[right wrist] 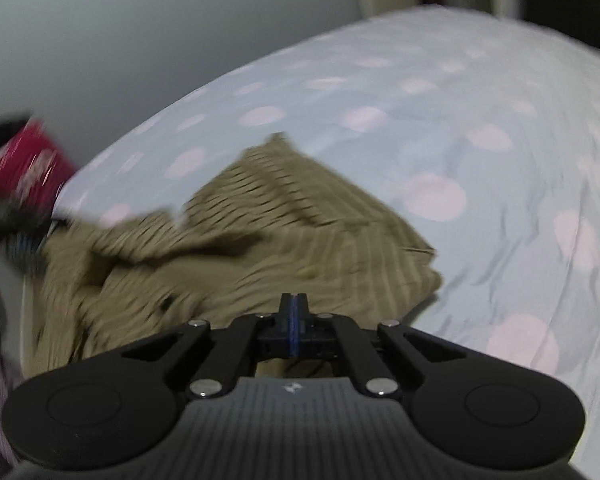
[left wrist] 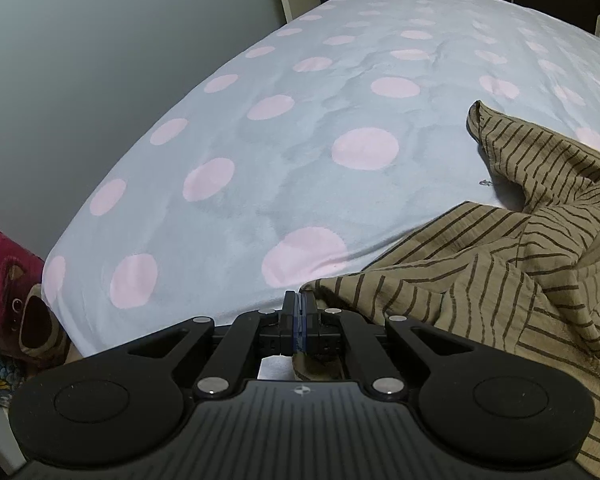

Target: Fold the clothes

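Closest to my lens is the left gripper, its jaws pressed together at the near edge of the bed with the hem of the striped shirt right against them — a bit of cloth shows under the fingers, but I cannot tell whether the pads have actually pinched it. My right gripper has its jaws together too, with nothing between them that I can make out; it sits just over the near side of the same shirt (this view is badly smeared).

Largest thing in sight is the bed, covered by a pale blue blanket with pink dots, most of it bare. The olive-tan shirt lies bunched at the near edge, one pointed corner sticking up, creases running every way.

My read: folding has hardly begun — the shirt is neither spread flat nor squared, so spreading out and every fold remain.

Around it, a magenta plush toy sits off the left corner of the bed beside a grey wall. Nothing lies on the blanket to block spreading; the nearby bed edge is the only nuisance I'd expect.
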`<state>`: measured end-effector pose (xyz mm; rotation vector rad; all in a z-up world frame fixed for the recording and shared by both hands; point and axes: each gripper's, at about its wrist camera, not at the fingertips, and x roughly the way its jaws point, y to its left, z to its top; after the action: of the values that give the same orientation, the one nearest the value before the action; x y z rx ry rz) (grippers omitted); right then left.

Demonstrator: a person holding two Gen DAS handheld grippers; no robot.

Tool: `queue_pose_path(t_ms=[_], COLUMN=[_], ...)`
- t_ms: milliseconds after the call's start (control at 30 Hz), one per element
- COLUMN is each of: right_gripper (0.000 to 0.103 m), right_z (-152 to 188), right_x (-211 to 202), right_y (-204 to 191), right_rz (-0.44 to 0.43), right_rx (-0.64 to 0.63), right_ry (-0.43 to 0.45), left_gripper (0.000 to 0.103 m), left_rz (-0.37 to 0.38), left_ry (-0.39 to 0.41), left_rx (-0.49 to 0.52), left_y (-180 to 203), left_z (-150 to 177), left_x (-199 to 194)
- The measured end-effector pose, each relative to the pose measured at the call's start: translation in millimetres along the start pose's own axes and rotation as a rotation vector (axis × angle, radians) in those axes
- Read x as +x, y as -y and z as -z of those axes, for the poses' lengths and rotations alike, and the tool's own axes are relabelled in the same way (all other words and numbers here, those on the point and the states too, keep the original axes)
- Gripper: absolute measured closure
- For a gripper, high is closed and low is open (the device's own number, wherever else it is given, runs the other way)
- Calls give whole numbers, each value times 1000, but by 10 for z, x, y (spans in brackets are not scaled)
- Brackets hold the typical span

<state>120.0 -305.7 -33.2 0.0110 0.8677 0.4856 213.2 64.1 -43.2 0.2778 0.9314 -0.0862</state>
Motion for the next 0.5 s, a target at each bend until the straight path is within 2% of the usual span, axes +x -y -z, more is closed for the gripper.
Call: queue_pose_path(t_ms=[67,167,200,267,333,433,467,500], right_gripper=[103,92,76,56,56,54,56,68], right_z=[78,141,140,122,82,18,3,-6], right_x=[-91,-119,-99,-51,14,100,149,196], right_y=[-218,-368,-350,-244,-120,131,191,228], right_rz=[5,62,95,159,194,208,195,181], right_rx=[-81,-142,-133,-67,3,177,235,277], right_ry=[-35,-56,-56,-36,-6,32,36,33], left_gripper=[103,103,103,103,103,103,103,103], left_rz=[3,10,13,19,23,27,28,29], left_ry=[5,8,6,1,1,5,8,10], left_rx=[-12,-40,-51,-69,-78,-88,-90,-92], left_y=[-6,-29,-40,-63,-78,-93,-93,-94], left_z=[15,49,64,94,101,99,92,86], left_x=[-24,-57,-65,-72,-75,-78,-79,-80])
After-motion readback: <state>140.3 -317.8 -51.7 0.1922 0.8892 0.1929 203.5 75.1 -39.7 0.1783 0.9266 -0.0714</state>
